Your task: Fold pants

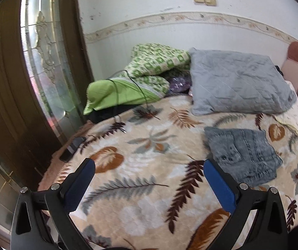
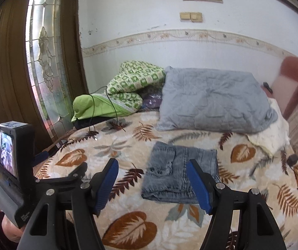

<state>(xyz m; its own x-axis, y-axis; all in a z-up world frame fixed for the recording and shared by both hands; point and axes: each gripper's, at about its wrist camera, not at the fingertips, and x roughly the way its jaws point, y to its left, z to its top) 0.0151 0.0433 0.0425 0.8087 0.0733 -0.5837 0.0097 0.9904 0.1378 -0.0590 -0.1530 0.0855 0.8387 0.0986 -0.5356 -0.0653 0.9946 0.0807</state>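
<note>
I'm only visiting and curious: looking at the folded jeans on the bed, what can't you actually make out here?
- Folded jeans: the right wrist view has a blue finger pad covering their near right corner.
- Jeans' underside and inner layers: hidden by the fold in both views.
- Dark item under the green quilt: mostly covered, unidentifiable.

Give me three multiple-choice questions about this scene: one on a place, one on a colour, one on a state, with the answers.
1. Where do the folded jeans lie?
A. on the leaf-print blanket
B. on the grey pillow
C. on the floor

2. What colour are the gripper pads?
A. red
B. blue
C. white

3. How is the right gripper?
A. shut on the jeans
B. shut, holding nothing
C. open, holding nothing

Answers: A, blanket shows all around the jeans; B, the pads are blue in both views; C, its fingers stand wide apart with nothing between.
</note>
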